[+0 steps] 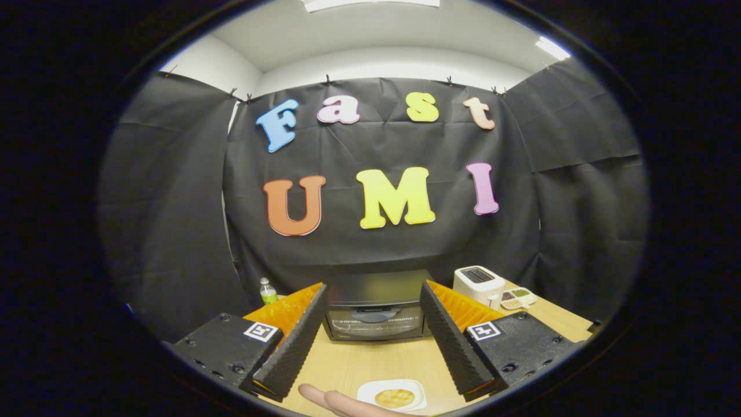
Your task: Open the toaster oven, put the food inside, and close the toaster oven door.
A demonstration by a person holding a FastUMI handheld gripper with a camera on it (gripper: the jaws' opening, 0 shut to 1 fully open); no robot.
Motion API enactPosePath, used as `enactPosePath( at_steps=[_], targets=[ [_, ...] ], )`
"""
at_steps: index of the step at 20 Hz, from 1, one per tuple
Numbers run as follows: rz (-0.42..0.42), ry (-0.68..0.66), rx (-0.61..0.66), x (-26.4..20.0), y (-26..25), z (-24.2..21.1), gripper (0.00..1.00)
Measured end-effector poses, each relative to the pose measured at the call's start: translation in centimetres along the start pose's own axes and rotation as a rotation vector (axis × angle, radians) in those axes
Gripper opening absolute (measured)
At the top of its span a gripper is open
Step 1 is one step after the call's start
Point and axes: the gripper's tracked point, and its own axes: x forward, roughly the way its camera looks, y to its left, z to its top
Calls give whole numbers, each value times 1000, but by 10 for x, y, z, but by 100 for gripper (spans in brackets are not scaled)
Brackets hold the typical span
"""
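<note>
Gripper: fingers spread wide, holding nothing.
Toaster oven: door shut, beyond the fingers.
Food: on white plate, a hand beside it.

Matt black ribbed pads on gripper fingers, orange plastic behind, w/ matt black blocks. Toaster oven: dark glossy glass door, satin dark top. Table: smooth pale wood-look. Glossy white plate w/ golden rough-crusted food. White smooth plastic toaster. Clear plastic bottle. Wall: matt black creased cloth
</note>
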Motion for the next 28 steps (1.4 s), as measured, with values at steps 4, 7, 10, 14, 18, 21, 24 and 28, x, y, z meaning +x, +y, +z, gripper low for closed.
enactPosePath(
  at_steps=[4, 7, 10, 14, 18, 21, 24, 28],
  targets=[
    [-33, -15, -4, 9, -15, -3, 100],
    [-67, -48, -30, 21, -23, -6, 100],
    [-71, -47, -61, 39, -21, -18, 100],
    [-48, -10, -40, 72, -9, -31, 100],
    [-59, -3, -72, 104, -5, -44, 100],
    [-52, 22, -75, 128, -3, -62, 100],
    [-66, 58, -40, 156, -17, -83, 100],
    [-53, 137, -10, 192, -22, -121, 100]
  ],
)
